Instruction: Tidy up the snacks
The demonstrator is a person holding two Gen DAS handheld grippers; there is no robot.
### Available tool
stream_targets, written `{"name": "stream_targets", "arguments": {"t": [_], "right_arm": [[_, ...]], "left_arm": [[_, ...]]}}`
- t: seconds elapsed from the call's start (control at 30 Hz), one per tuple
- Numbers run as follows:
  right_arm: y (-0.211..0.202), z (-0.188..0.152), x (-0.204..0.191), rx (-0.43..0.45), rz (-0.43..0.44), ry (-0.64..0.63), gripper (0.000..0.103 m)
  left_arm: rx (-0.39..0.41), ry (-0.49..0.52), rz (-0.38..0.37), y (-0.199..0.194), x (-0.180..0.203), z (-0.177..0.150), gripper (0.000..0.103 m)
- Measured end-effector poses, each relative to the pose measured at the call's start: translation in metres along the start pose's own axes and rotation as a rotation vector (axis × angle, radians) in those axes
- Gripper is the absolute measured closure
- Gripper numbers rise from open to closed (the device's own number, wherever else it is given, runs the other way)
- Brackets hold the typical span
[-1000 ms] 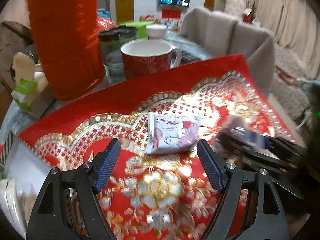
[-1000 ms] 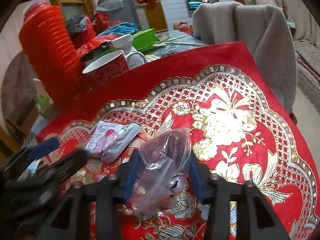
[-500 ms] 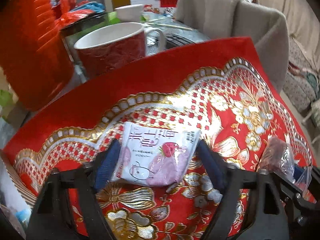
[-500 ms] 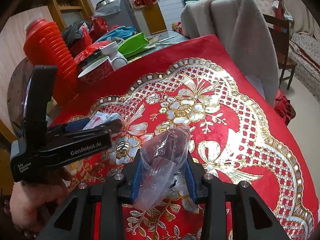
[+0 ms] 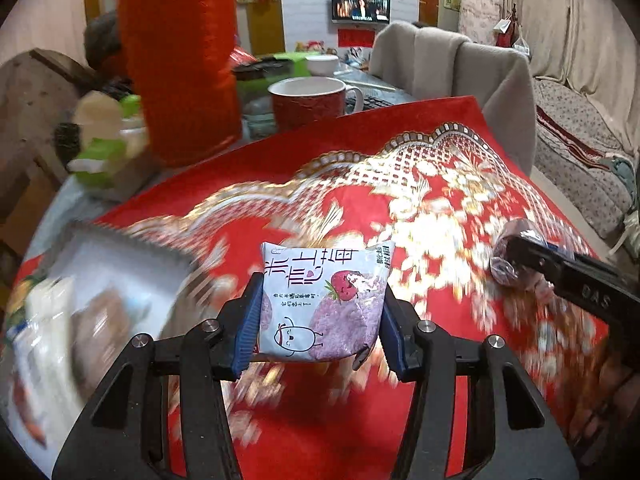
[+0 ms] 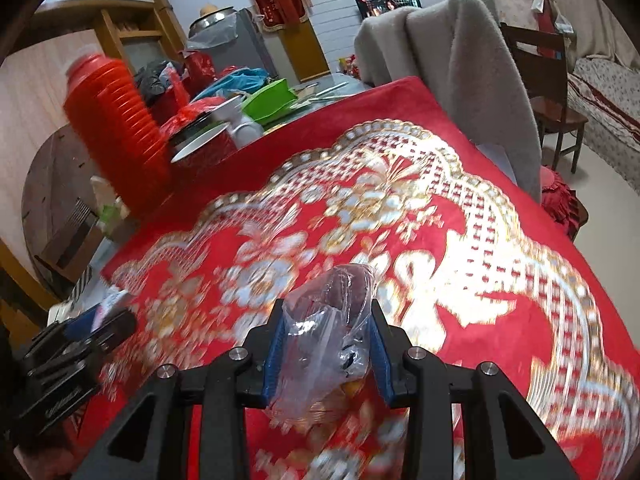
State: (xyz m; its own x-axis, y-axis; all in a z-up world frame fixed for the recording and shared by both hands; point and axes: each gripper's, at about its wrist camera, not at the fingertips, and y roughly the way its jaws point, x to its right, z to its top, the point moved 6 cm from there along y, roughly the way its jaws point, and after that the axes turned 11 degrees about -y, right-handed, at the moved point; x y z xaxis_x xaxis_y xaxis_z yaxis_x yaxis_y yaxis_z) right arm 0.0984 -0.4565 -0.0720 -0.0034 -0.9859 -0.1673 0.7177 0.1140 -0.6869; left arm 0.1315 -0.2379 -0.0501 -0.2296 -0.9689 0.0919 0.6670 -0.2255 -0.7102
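Left wrist view, nearest the lens: the left gripper (image 5: 318, 320) occupies the lower centre of the frame. Its jaws stand partly closed, both blue pads pressed against the sides of a white snack packet (image 5: 324, 300) printed with a strawberry and a purple cake. The packet sits upright between the pads, above the red and gold tablecloth (image 5: 420, 200). At lower left lies a blurred white tray (image 5: 120, 264) with more wrapped items inside; its contents cannot be identified. At right centre, the right gripper (image 5: 516, 258) enters from the frame edge, carrying a clear bag (image 5: 505, 270) of dark pieces.

Right wrist view, nearest the lens: the right gripper (image 6: 328, 344) fills the lower centre. Its jaws are narrowly set and clamp the clear bag (image 6: 332, 320), which bulges upward past the pads. The left gripper (image 6: 100, 322) shows at lower left, blurred, near the tablecloth (image 6: 480, 280) edge.

Farther back, upper left in both views: a ribbed red container (image 5: 180, 60) stands beside a red mug (image 5: 308, 100) with a white interior. A green tub (image 6: 268, 100) lies behind the mug. A grey fleece (image 6: 460, 60) is draped over a chair at upper right. A screen (image 5: 362, 5) hangs on the far wall.
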Motion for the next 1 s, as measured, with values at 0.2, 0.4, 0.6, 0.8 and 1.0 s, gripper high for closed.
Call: {"name": "stream_targets", "arguments": {"t": [0.2, 0.4, 0.6, 0.8, 1.0], "right_arm": [[-0.023, -0.027, -0.044, 0.009, 0.021, -0.046, 0.067], [-0.037, -0.040, -0.067, 0.029, 0.016, -0.075, 0.067], [-0.037, -0.038, -0.061, 0.044, 0.029, -0.035, 0.067], [-0.040, -0.039, -0.058, 0.053, 0.037, -0.021, 0.067], [-0.041, -0.039, -0.060, 0.057, 0.040, -0.023, 0.067]], "left_arm": [[-0.005, 0.005, -0.001, -0.017, -0.013, -0.045, 0.051], [-0.015, -0.013, -0.031, -0.021, -0.019, -0.056, 0.051], [-0.006, -0.024, -0.044, -0.024, -0.022, -0.051, 0.051], [-0.014, -0.040, -0.059, -0.022, -0.024, -0.051, 0.051], [-0.013, -0.042, -0.058, -0.022, -0.024, -0.051, 0.051]]}}
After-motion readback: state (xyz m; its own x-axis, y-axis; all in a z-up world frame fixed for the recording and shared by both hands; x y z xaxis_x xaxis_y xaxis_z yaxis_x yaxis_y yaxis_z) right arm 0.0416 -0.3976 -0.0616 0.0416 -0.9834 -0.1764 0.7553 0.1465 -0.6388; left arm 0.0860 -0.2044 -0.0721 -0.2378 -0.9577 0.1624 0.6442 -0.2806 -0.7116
